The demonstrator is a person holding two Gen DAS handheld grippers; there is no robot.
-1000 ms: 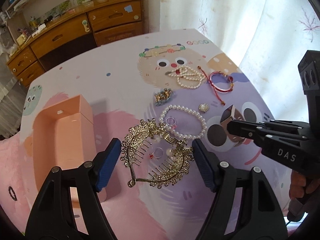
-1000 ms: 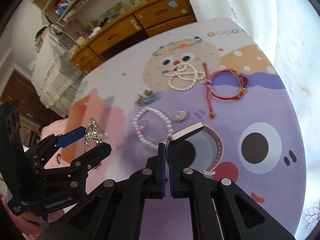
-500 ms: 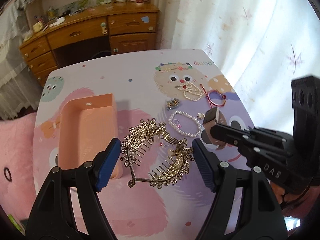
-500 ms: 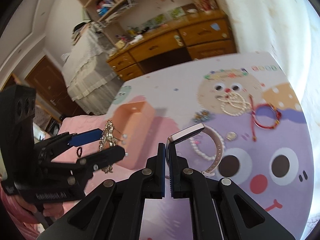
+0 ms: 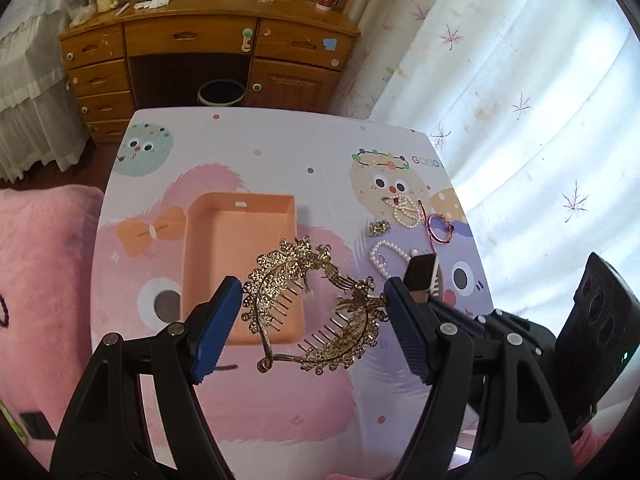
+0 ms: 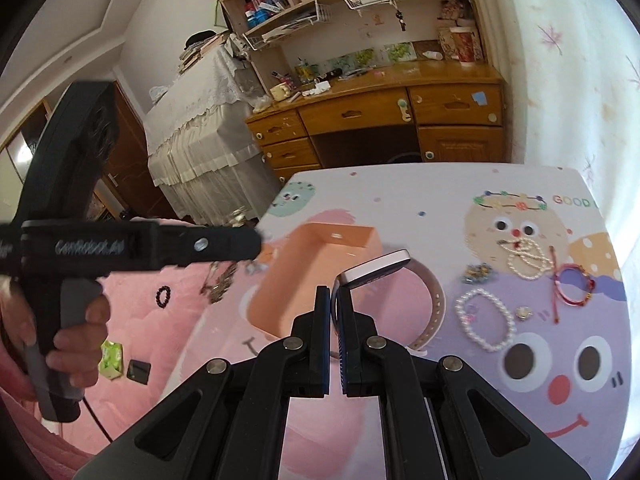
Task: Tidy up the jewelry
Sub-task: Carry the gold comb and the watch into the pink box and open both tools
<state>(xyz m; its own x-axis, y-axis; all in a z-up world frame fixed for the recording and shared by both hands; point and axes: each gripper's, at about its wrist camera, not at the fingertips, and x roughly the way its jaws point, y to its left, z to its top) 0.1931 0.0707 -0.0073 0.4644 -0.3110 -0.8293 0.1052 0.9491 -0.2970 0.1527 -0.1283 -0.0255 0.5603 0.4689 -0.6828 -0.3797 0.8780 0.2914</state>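
Observation:
My left gripper [image 5: 312, 316] is shut on a gold tiara comb [image 5: 308, 304], gripped by its two ends and held in the air over the near right corner of the orange tray [image 5: 240, 204]. My right gripper [image 6: 334, 312] is shut on the strap of a pink smartwatch [image 6: 434, 308], held above the table just right of the tray [image 6: 304, 240]. The watch face [image 5: 420, 272] shows beside my left gripper's right finger. The left gripper body [image 6: 132, 248] is blurred at the left of the right wrist view.
On the cartoon table mat [image 5: 280, 148], right side, lie a pearl bracelet [image 6: 484, 320], a pearl necklace [image 6: 528, 260], a red cord bracelet [image 6: 576, 284], a small brooch [image 6: 478, 272] and a round pendant [image 6: 523, 312]. A pink bed [image 5: 40, 280] is left, a wooden desk [image 5: 208, 40] behind, curtains right.
Both grippers have risen and pulled back with their loads. The tiara has moved left, from over the mat to over the tray's near corner. The watch has come up beside the tray.

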